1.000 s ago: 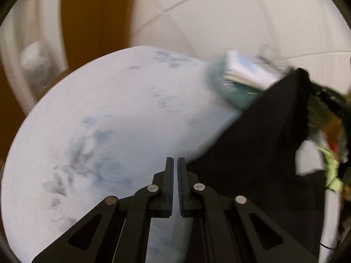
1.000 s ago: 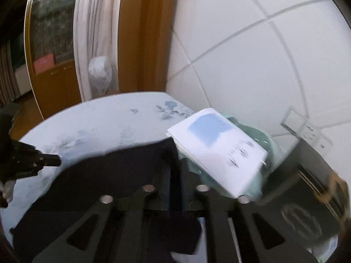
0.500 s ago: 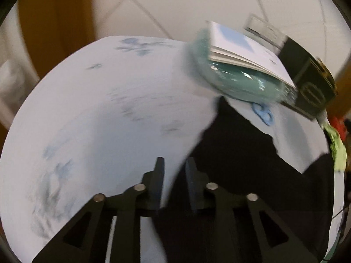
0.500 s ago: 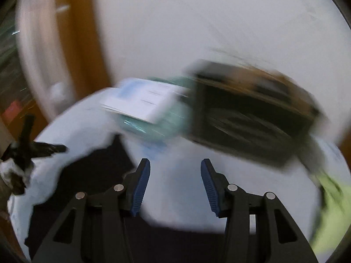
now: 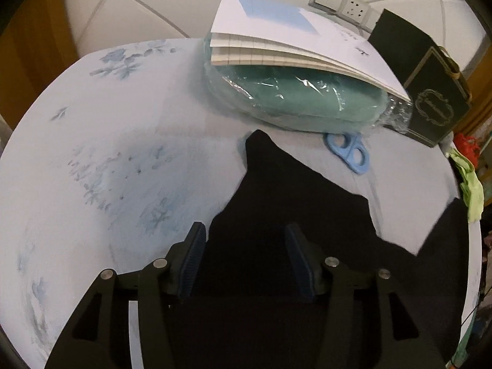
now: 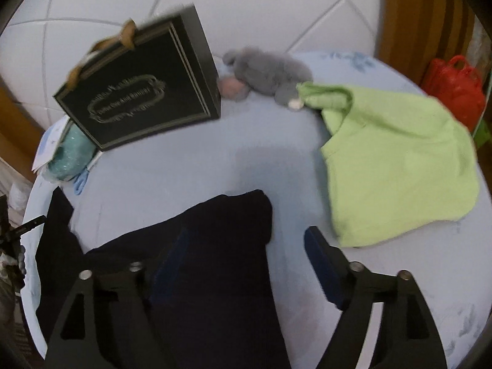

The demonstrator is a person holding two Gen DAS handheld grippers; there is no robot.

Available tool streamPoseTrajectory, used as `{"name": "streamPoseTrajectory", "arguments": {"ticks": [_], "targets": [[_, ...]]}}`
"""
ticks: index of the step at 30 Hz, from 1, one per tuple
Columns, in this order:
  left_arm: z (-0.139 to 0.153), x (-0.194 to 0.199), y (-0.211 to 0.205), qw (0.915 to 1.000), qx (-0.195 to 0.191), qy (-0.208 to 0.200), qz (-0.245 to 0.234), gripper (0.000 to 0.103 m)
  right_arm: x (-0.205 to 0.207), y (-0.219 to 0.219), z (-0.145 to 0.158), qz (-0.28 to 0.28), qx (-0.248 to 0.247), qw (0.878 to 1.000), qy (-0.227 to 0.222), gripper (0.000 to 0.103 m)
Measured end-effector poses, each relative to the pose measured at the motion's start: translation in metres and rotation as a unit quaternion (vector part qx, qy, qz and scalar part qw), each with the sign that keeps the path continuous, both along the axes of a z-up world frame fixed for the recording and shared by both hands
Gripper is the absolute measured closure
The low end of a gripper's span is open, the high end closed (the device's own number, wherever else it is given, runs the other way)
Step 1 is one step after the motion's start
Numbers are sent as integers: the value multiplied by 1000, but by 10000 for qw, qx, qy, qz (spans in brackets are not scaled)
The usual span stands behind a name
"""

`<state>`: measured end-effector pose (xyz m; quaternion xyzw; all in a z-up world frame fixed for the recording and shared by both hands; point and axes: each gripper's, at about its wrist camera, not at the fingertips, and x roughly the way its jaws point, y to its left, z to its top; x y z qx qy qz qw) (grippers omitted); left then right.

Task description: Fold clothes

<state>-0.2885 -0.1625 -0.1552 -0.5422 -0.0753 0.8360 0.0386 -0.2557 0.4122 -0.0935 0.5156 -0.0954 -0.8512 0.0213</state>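
A black garment point(image 5: 276, 203) lies flat on the pale blue flowered table point(image 5: 123, 141); it also shows in the right wrist view point(image 6: 215, 246). My left gripper point(image 5: 246, 255) is open and empty just above the cloth's left part. My right gripper point(image 6: 243, 264) is open and empty above the cloth's right part, its left finger over the fabric. A light green garment point(image 6: 396, 160) lies crumpled to the right of the black one. The left gripper's tip point(image 6: 30, 224) pokes in at the far left of the right wrist view.
A teal plastic-wrapped bundle point(image 5: 307, 98) with a white notebook point(image 5: 292, 37) on top lies at the back. A black gift bag point(image 6: 138, 92), blue scissors point(image 5: 347, 150), a grey plush toy point(image 6: 267, 70) and a red bag point(image 6: 452, 89) are behind. The white tiled wall point(image 6: 246, 3) is close.
Both grippers let go of the black garment and opened. It went from lifted to lying flat on the table. The right gripper swung to the right, towards the green garment.
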Motion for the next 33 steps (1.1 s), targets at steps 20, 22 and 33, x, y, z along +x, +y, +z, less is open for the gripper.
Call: {"name": "streamPoseTrajectory", "arguments": {"ticks": [20,22,33], "targets": [[-15,8,4,9996,-271,2,-127,40,38,0,-4,100,-48,9996,241,66],[-15,7,5,9994,-302,-6,-147,40,36,5,-22,36,-199,9998,17,66],[-13,8,4,9991,-383,-10,-204,38,22,-26,-57,402,389,9981,-256,99]]}}
